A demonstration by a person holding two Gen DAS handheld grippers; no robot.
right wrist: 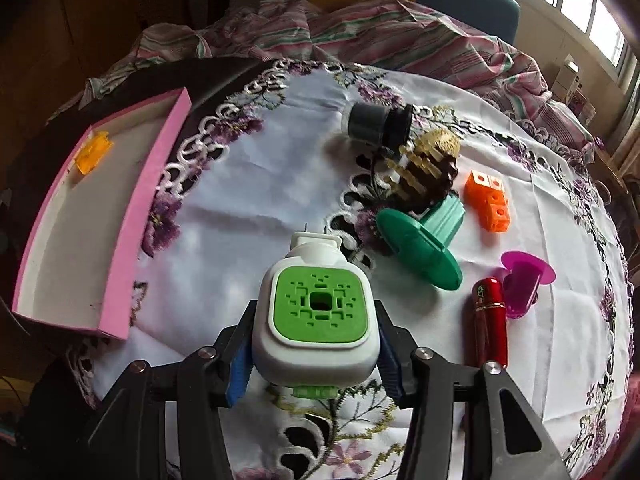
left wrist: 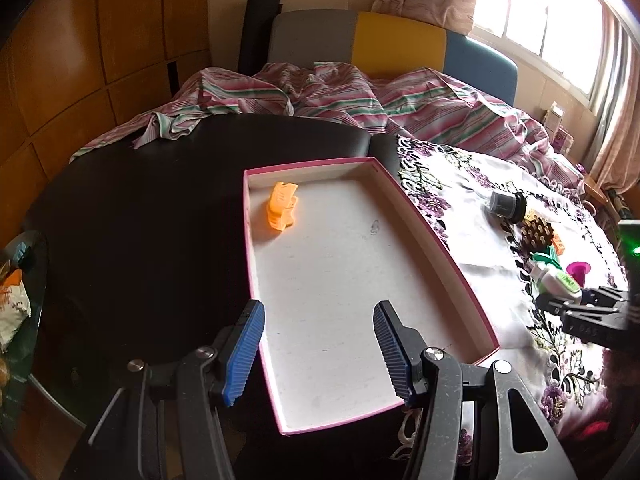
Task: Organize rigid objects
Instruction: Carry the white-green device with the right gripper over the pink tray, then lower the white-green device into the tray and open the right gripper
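A shallow pink-rimmed box point(left wrist: 440, 236) lies on the table with one orange clip point(left wrist: 282, 206) in its far left corner. My left gripper point(left wrist: 319, 354) hovers over the box's near end, open, nothing between its blue pads. In the right wrist view my right gripper point(right wrist: 314, 354) is shut on a white plug-in device with a green face point(right wrist: 318, 306), held just above the flowered cloth. The same device point(left wrist: 558, 282) shows at the right edge of the left wrist view. The box point(right wrist: 156, 196) and clip point(right wrist: 93, 152) lie to the left of it.
On the cloth point(right wrist: 248, 184) to the right lie a dark jar point(right wrist: 376, 124), a brown and cream brush point(right wrist: 424, 168), an orange block piece point(right wrist: 489, 200), a green plastic piece point(right wrist: 424, 244), a magenta cup point(right wrist: 524, 284) and a red tube point(right wrist: 489, 320). Striped bedding and chairs are behind the table.
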